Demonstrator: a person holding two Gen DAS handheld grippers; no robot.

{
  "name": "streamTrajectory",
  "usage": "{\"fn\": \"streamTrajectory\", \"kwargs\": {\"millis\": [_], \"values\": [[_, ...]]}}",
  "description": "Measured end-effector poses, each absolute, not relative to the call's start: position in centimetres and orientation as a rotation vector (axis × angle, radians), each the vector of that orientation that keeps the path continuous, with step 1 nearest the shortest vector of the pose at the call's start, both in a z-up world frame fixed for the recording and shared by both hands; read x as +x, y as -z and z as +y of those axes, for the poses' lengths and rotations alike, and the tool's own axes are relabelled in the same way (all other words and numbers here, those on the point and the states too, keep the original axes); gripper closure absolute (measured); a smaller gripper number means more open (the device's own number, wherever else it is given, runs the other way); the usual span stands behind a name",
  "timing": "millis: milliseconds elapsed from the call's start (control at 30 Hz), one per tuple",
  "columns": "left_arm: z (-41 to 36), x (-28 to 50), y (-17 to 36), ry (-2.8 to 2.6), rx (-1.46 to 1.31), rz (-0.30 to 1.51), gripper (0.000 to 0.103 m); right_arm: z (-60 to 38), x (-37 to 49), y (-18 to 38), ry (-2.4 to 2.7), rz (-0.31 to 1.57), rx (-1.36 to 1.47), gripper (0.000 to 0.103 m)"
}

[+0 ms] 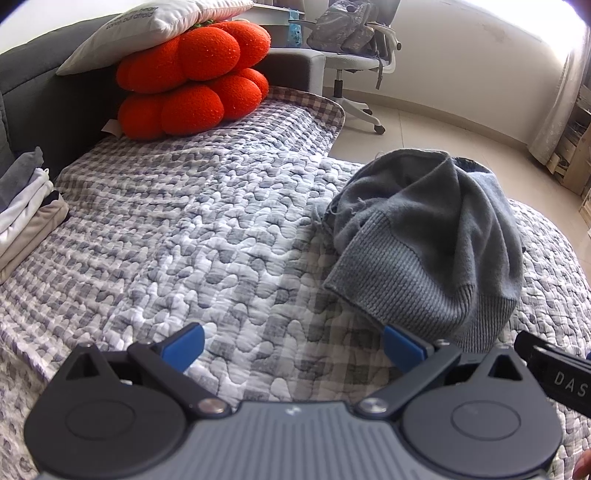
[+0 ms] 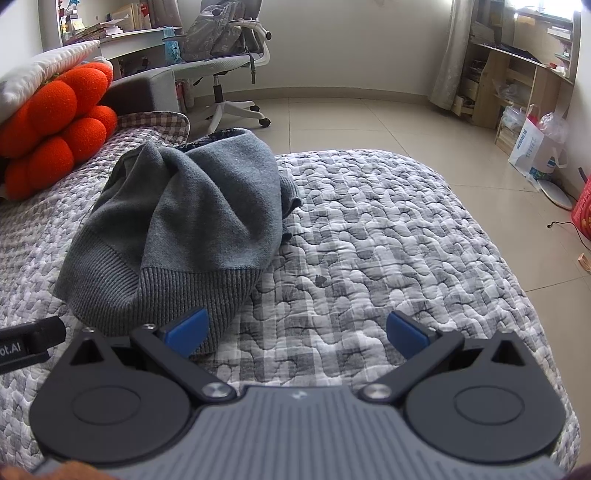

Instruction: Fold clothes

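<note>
A crumpled grey knit sweater lies in a heap on the checked quilt, its ribbed hem toward me. My left gripper is open above the quilt, with the hem just ahead of its right blue fingertip. In the right wrist view the same sweater sits left of centre. My right gripper is open too, its left blue fingertip close over the ribbed hem. Nothing is held between either pair of fingers. Each gripper's black body shows at the edge of the other's view.
A stack of folded clothes rests at the quilt's left edge. Orange puffy cushions and a white pillow lean on the dark sofa back. An office chair with a backpack stands on the tiled floor; shelves and bags line the right wall.
</note>
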State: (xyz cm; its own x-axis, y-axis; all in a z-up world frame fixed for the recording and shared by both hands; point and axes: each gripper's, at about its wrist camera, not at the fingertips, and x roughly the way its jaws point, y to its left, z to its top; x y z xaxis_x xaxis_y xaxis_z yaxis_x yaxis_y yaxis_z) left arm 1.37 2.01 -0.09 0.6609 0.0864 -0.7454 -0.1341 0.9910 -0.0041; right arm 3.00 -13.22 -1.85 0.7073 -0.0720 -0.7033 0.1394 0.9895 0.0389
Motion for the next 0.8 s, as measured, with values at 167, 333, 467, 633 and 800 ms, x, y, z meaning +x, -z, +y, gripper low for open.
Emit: {"fn": "streamTrajectory", "kwargs": {"millis": [167, 333, 467, 633, 800], "values": [[2.0, 1.4, 0.1, -0.127, -0.060, 0.840, 0.000, -13.1, 3.0, 1.9, 0.116, 0.778, 0.090, 0.000], [2.1, 1.5, 0.2, -0.134, -0.056, 0.840, 0.000, -13.0, 3.1, 1.9, 0.111, 0.784, 0.087, 0.000], [2.1, 1.8, 0.3, -0.136, -0.053, 0.844, 0.000, -13.0, 3.4, 2.0, 0.105, 0.794, 0.090, 0.000], [2.4, 2.5, 0.6, -0.139, -0.036, 0.844, 0.000, -13.0, 4.2, 2.5, 0.083, 0.822, 0.096, 0.000], [3.1, 3.8, 0.9, -0.129, -0.071, 0.830, 0.000, -12.9, 5.4, 2.9, 0.042, 0.828, 0.082, 0.000]]}}
